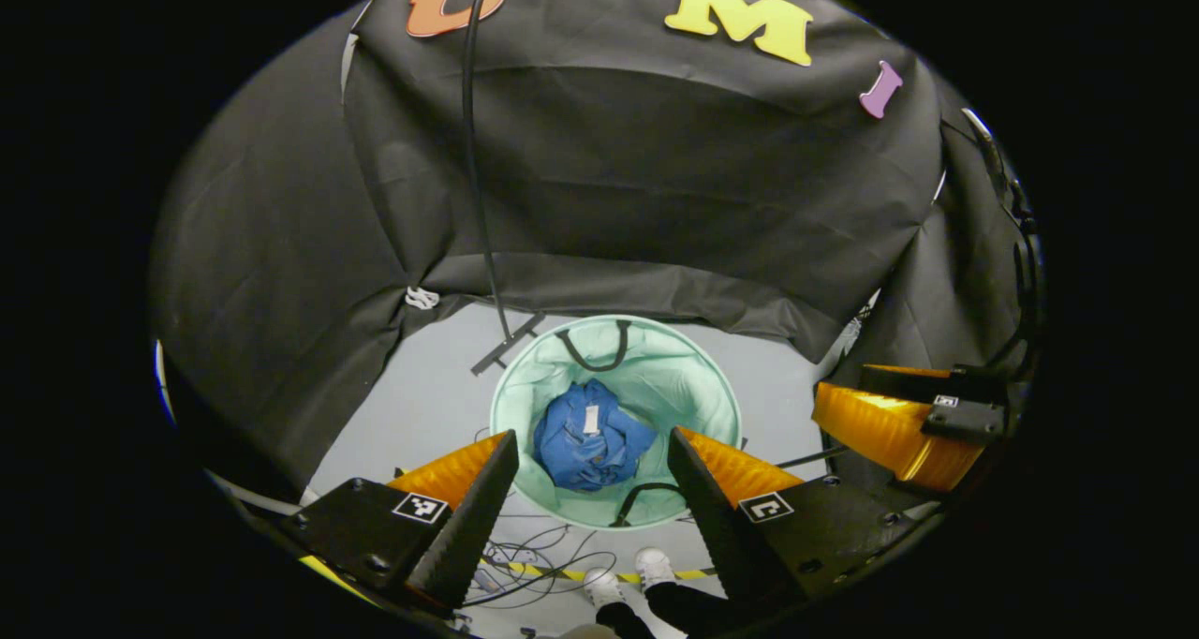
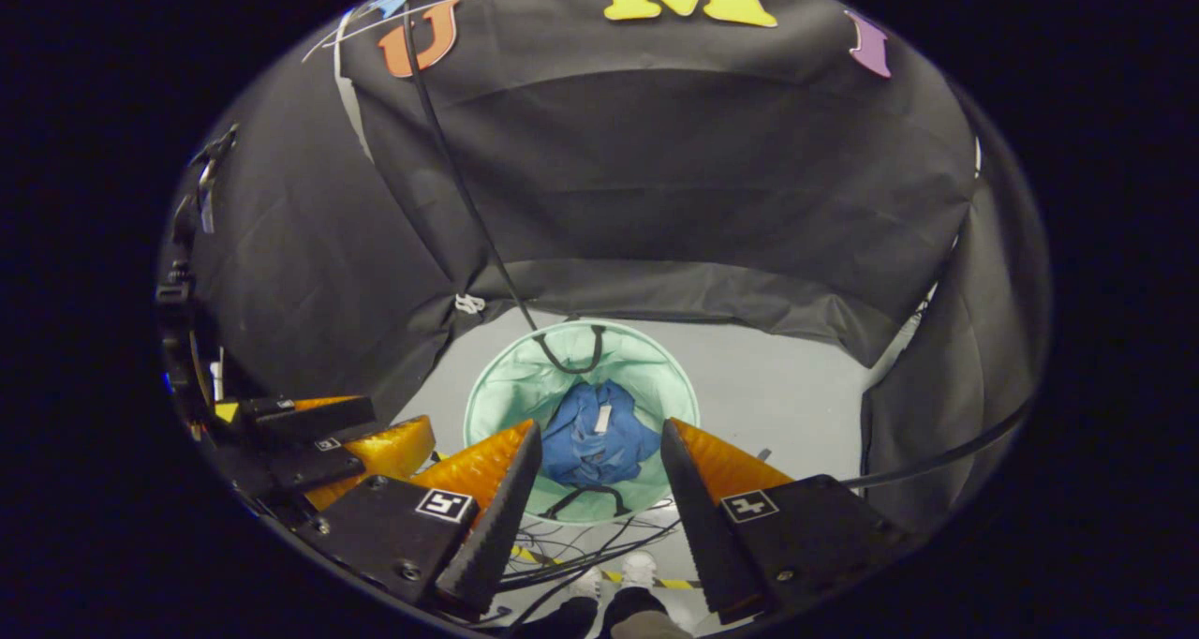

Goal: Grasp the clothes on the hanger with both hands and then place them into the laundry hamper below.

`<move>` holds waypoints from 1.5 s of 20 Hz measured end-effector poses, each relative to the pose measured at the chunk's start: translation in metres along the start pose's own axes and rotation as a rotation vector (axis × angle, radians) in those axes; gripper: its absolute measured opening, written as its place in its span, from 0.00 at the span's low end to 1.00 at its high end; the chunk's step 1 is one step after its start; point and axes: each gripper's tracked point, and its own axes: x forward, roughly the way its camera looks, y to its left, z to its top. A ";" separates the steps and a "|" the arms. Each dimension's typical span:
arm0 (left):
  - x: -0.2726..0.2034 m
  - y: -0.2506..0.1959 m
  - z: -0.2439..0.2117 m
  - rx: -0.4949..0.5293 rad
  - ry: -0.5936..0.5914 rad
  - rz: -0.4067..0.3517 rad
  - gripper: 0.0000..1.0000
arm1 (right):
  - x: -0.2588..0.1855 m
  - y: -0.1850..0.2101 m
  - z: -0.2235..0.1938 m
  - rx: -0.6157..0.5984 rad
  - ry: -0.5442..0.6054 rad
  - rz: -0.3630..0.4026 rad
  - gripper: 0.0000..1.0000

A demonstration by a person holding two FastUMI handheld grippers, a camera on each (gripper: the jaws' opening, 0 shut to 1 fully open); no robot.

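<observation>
**Finishing the drop: clothes already in hamper**

Looking down from above, both grippers are held over the mint-green laundry hamper (image 1: pixel 615 422), which stands on the grey floor (image 1: pixel 421 414) below. The blue clothes (image 1: pixel 592 436) are seen bunched at the bottom of the hamper, inside its wall, w/ a small white tag (image 1: pixel 591 419) on top. Nothing is gripped: the left gripper (image 1: pixel 592 466) is spread wide and empty, and the right gripper (image 2: pixel 599 452) is likewise wide and empty, w/ the garment framed betw. the fingers far below, not touching them.

Step in hand, as judged: placing is done; release appears complete. The next move prob. calls for nothing more than lifting both tools clear, w/o snagging the black cable (image 1: pixel 476 170) that hangs down by the hamper's far rim. The hamper's black handles (image 1: pixel 595 349) are left untouched.

Writing: square black-and-white marker codes (image 1: pixel 419 507) are fixed on the finger mounts; not readable as text. The garment tag is too small to read. No brand can be made out. White shoes (image 1: pixel 626 575) are seen at the bottom edge, beside loose floor wires (image 1: pixel 543 555).
</observation>
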 end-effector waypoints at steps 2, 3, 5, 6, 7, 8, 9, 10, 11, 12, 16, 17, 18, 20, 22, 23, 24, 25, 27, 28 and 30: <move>-0.010 0.004 0.001 -0.003 -0.027 0.011 1.00 | -0.011 0.001 -0.003 -0.016 -0.015 -0.019 0.82; -0.016 0.009 0.002 -0.002 -0.041 0.018 0.97 | -0.016 0.003 0.000 -0.029 -0.030 -0.031 0.82; -0.034 0.014 0.005 0.001 -0.073 0.027 0.97 | -0.029 0.011 0.002 -0.050 -0.055 -0.044 0.82; -0.043 0.016 0.008 0.000 -0.092 0.025 1.00 | -0.035 0.016 0.005 -0.060 -0.068 -0.051 0.82; -0.053 0.019 0.014 0.004 -0.116 0.023 1.00 | -0.045 0.018 0.009 -0.069 -0.092 -0.061 0.82; -0.062 0.021 0.022 0.012 -0.144 0.025 1.00 | -0.057 0.020 0.013 -0.078 -0.121 -0.072 0.82; -0.072 0.023 0.031 0.021 -0.174 0.028 1.00 | -0.069 0.024 0.019 -0.087 -0.152 -0.074 0.82; -0.081 0.024 0.040 0.029 -0.206 0.025 1.00 | -0.083 0.028 0.027 -0.102 -0.183 -0.077 0.82; -0.094 0.023 0.051 0.037 -0.244 0.023 1.00 | -0.098 0.029 0.035 -0.117 -0.218 -0.080 0.82; -0.107 0.022 0.062 0.043 -0.274 0.021 1.00 | -0.115 0.032 0.043 -0.131 -0.252 -0.079 0.82; -0.174 0.012 0.111 0.060 -0.424 0.012 0.97 | -0.195 0.044 0.071 -0.149 -0.395 -0.063 0.82; -0.192 0.007 0.121 0.070 -0.468 0.013 0.97 | -0.221 0.044 0.076 -0.152 -0.433 -0.058 0.82; -0.211 0.002 0.134 0.083 -0.513 0.012 0.97 | -0.243 0.045 0.084 -0.155 -0.483 -0.052 0.82; -0.248 -0.010 0.148 0.103 -0.585 0.013 0.97 | -0.282 0.044 0.093 -0.153 -0.565 -0.044 0.83; -0.286 -0.020 0.149 0.116 -0.646 0.021 0.97 | -0.321 0.038 0.098 -0.154 -0.634 -0.035 1.00; -0.305 -0.025 0.149 0.123 -0.675 0.033 1.00 | -0.342 0.035 0.097 -0.147 -0.662 -0.023 1.00; -0.325 -0.029 0.149 0.133 -0.705 0.055 0.97 | -0.364 0.031 0.095 -0.138 -0.682 -0.014 1.00; -0.342 -0.034 0.147 0.135 -0.726 0.075 0.94 | -0.381 0.026 0.089 -0.129 -0.705 -0.003 1.00; -0.378 -0.035 0.140 0.102 -0.758 0.117 0.92 | -0.416 0.017 0.078 -0.127 -0.744 0.010 1.00; -0.397 -0.036 0.134 0.084 -0.769 0.135 0.92 | -0.435 0.013 0.073 -0.128 -0.770 0.019 1.00; -0.431 -0.046 0.121 0.076 -0.786 0.155 0.94 | -0.471 0.005 0.063 -0.117 -0.820 0.041 1.00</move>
